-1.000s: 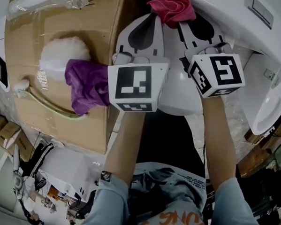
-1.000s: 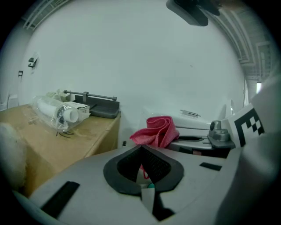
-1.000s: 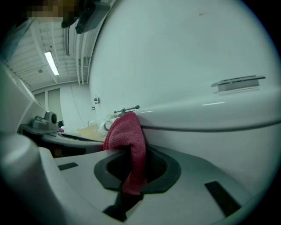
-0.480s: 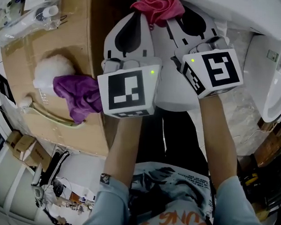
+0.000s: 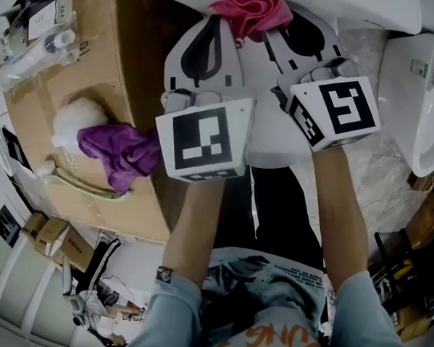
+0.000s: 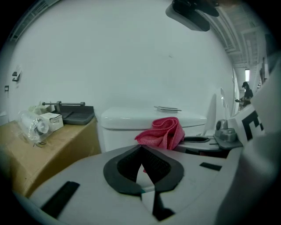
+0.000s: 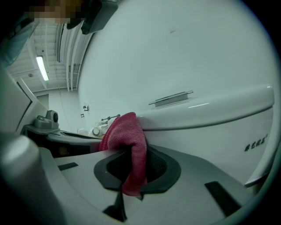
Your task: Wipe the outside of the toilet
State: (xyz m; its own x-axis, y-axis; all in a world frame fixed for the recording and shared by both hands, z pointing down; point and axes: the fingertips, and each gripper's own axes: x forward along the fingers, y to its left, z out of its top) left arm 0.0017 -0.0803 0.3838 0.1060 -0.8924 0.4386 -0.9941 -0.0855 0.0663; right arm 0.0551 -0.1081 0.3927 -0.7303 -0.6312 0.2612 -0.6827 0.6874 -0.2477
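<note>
Right tongs [image 7: 133,169] pinch red cloth [image 7: 126,132] at toilet tank [image 7: 210,121]; left tongs [image 6: 142,154] closed, empty. Risk: wiping drag could pull cloth free.

Both bare forearms reach forward side by side, the left forearm [image 5: 196,226] and the right forearm [image 5: 338,212], with light blue sleeves [image 5: 170,312] ending near the elbows. The white left gripper [image 6: 141,151], topped by its marker cube, has its jaws closed together on nothing. Just beside it, the white right gripper [image 7: 134,154] clamps a folded crimson cloth [image 7: 125,132].
</note>
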